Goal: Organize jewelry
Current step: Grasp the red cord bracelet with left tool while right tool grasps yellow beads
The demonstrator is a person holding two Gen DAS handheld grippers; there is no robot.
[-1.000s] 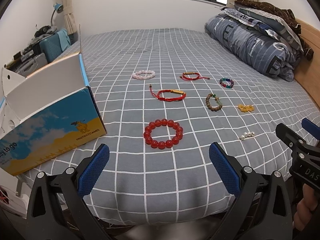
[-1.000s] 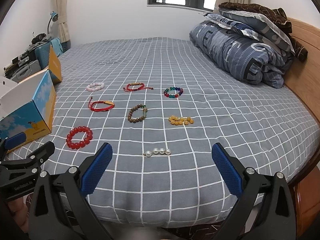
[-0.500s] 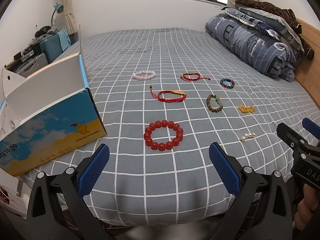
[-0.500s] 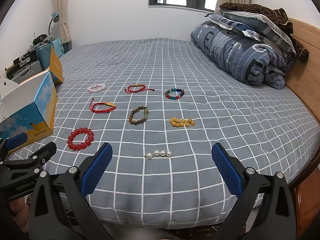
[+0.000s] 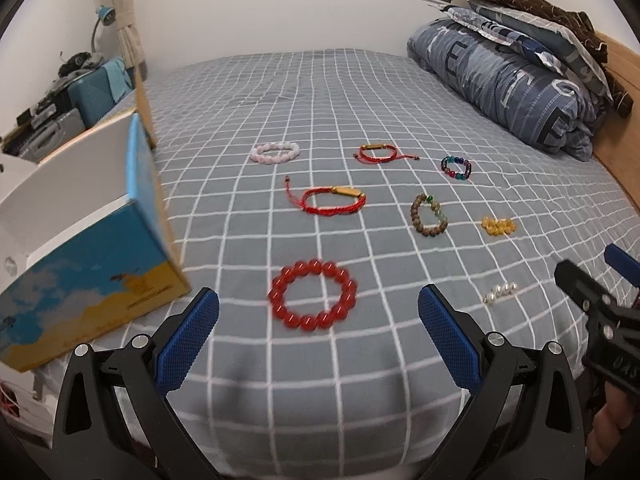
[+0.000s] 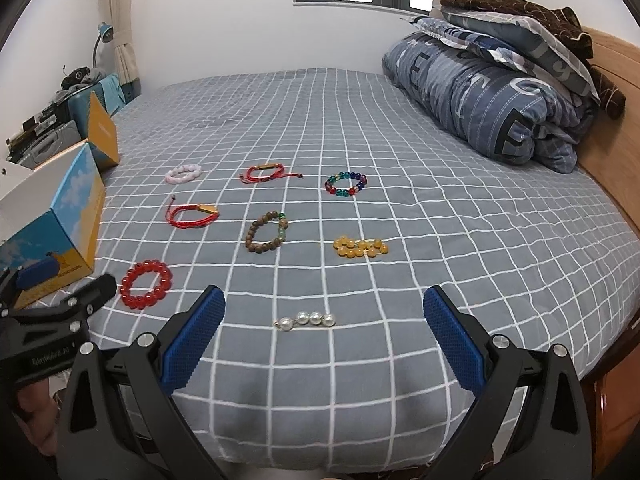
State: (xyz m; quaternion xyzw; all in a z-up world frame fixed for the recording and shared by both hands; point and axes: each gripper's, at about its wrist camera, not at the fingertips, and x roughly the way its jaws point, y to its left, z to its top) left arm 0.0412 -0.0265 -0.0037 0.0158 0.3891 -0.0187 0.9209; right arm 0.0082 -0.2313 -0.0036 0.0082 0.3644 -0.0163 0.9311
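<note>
Jewelry lies spread out on the bed [image 6: 440, 216], which has a gray cover with white squares. The left gripper [image 5: 318, 324] hangs over the bed's near edge with its blue fingers [image 5: 188, 340] wide apart and nothing between them. Just past it sits the big red bead bracelet [image 5: 313, 300]. The right gripper [image 6: 324, 332] is wide apart and empty too, and the row of pearls [image 6: 306, 320] lies just in front of it. Farther in are a brown bead bracelet [image 6: 267, 238], yellow beads [image 6: 360, 247], two red string bracelets [image 6: 192, 215], a pink bracelet [image 6: 183, 173] and a many-colored one [image 6: 346, 185]. An open blue and yellow box [image 5: 84, 276] stands at the bed's left edge. A folded quilt [image 6: 492, 116] sits at the far right.
</note>
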